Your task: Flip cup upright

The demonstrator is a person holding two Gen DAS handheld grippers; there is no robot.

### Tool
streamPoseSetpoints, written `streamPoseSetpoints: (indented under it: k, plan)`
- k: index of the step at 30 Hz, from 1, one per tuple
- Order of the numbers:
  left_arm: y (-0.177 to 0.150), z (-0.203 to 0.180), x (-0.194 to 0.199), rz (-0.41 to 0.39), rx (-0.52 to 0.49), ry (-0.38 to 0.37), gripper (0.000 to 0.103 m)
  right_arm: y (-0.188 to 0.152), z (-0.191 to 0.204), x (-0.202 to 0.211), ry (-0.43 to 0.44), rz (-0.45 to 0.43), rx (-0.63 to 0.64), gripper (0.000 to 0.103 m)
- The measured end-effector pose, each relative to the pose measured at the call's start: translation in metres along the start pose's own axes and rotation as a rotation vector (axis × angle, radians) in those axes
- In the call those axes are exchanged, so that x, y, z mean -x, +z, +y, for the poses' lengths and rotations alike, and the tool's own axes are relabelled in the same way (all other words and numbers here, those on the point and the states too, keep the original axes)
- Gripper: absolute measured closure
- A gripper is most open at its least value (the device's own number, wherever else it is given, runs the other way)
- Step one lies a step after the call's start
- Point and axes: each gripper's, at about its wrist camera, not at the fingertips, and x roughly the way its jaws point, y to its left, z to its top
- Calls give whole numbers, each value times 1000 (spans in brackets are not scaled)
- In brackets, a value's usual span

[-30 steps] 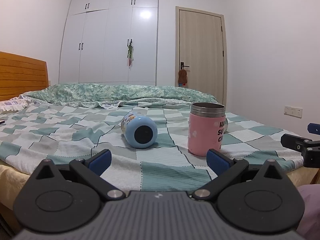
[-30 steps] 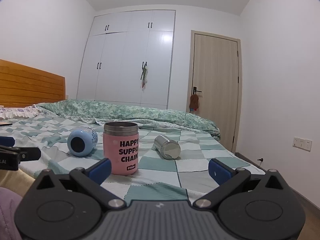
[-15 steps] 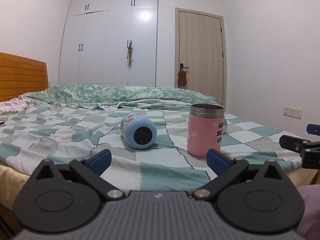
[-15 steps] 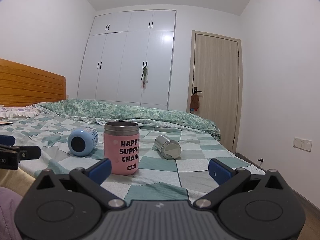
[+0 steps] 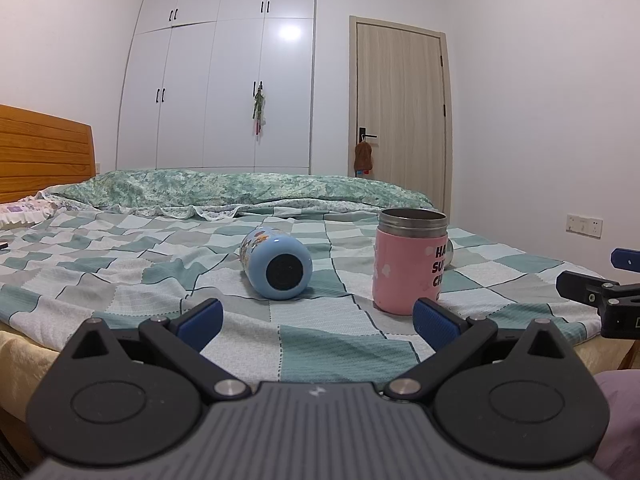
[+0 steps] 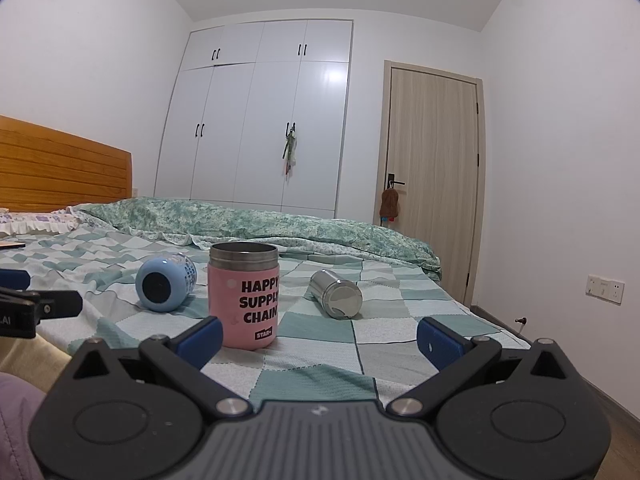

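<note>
A light blue cup [image 5: 277, 262] lies on its side on the checked bedspread [image 5: 120, 264], its base toward me; it also shows in the right wrist view [image 6: 165, 284]. A pink cup [image 5: 409, 261] with a steel rim stands upright; in the right wrist view [image 6: 243, 294] it reads "HAPPY SUPPLY CHAIN". A steel cup [image 6: 336, 294] lies on its side to the right of it. My left gripper [image 5: 318, 316] is open and empty, short of the blue cup. My right gripper [image 6: 320, 338] is open and empty near the bed's front edge.
A folded green duvet [image 6: 260, 226] lies along the far side of the bed. A wooden headboard [image 6: 60, 168] is at left. White wardrobes [image 6: 256, 120] and a door [image 6: 430, 168] stand behind. The other gripper shows at each view's edge [image 5: 600, 300].
Both grippers have shifted only slightly; the view has barely changed. The cups have not moved.
</note>
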Motion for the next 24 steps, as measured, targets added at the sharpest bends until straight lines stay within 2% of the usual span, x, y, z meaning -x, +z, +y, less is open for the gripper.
streamPoseSetpoints:
  k: [24]
  plan:
    - [0,0,4,-19,5,-19,0,0,0,0,0,1,0,0]
